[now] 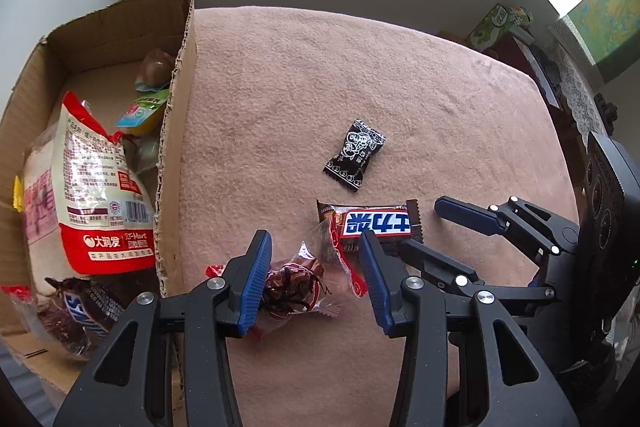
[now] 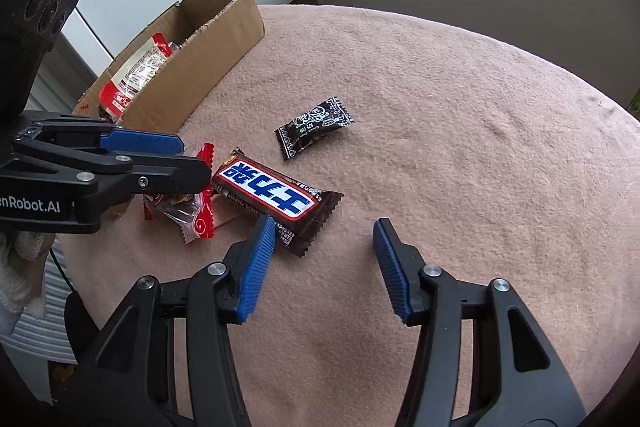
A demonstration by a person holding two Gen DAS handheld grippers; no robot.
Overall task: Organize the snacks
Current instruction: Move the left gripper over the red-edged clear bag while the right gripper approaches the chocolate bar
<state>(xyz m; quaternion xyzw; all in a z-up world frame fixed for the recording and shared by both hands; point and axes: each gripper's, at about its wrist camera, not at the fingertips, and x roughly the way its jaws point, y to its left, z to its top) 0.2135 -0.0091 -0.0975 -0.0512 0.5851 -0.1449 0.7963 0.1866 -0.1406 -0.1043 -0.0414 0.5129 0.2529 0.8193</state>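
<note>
A clear packet with red ends and dark contents (image 1: 294,283) lies on the pink cloth beside the cardboard box (image 1: 176,147). My left gripper (image 1: 316,267) stands over it, one pad on each side, shut on the packet (image 2: 192,215). A brown Snickers bar (image 1: 374,223) (image 2: 268,195) lies just beyond it. My right gripper (image 2: 324,259) is open, and the bar's near corner reaches just inside its left finger (image 2: 260,255). A small black wrapped candy (image 1: 355,155) (image 2: 316,131) lies farther out on the cloth, free of both grippers.
The box (image 2: 208,67) holds a large red-and-white bag (image 1: 96,187), another Snickers bar (image 1: 92,307), a jelly cup (image 1: 142,111) and other small snacks. A green carton (image 1: 492,25) stands beyond the table's far right corner. A gloved hand (image 2: 20,267) holds the left gripper.
</note>
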